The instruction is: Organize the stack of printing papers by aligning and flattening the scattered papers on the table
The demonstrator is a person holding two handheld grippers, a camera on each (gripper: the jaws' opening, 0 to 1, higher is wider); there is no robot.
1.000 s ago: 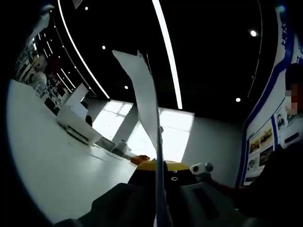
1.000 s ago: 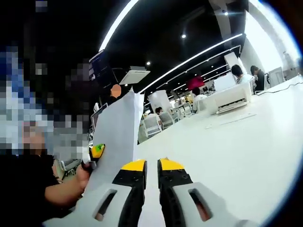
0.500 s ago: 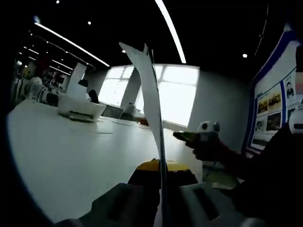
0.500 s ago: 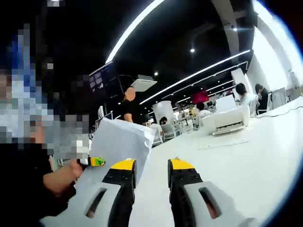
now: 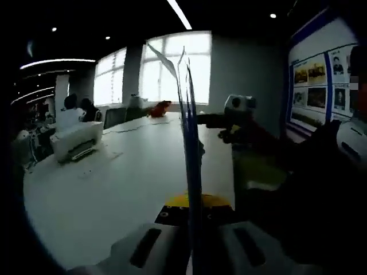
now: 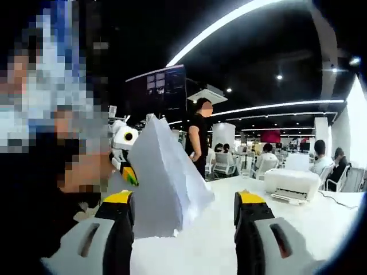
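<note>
A stack of white printing papers (image 5: 184,109) stands edge-on above the white table (image 5: 114,189). My left gripper (image 5: 192,201) is shut on its lower edge, yellow tips on either side. In the right gripper view the same papers (image 6: 163,183) show as a broad sheet leaning left of centre, with the left gripper (image 6: 129,172) holding them from the left. My right gripper (image 6: 184,199) stands wide open, the papers just inside its left jaw and not touching the right one. It also appears, in a hand, beyond the papers as the right gripper (image 5: 229,133).
A white printer (image 5: 77,140) sits on the table to the left; it shows again as the printer (image 6: 292,183) at the right. A person (image 6: 200,137) stands behind the table and others sit further back. Posters (image 5: 318,80) hang on the wall.
My right gripper's jaws have spread from nearly shut around the papers to wide open, letting go of them. Both views have swung round; the left gripper still holds the stack.
</note>
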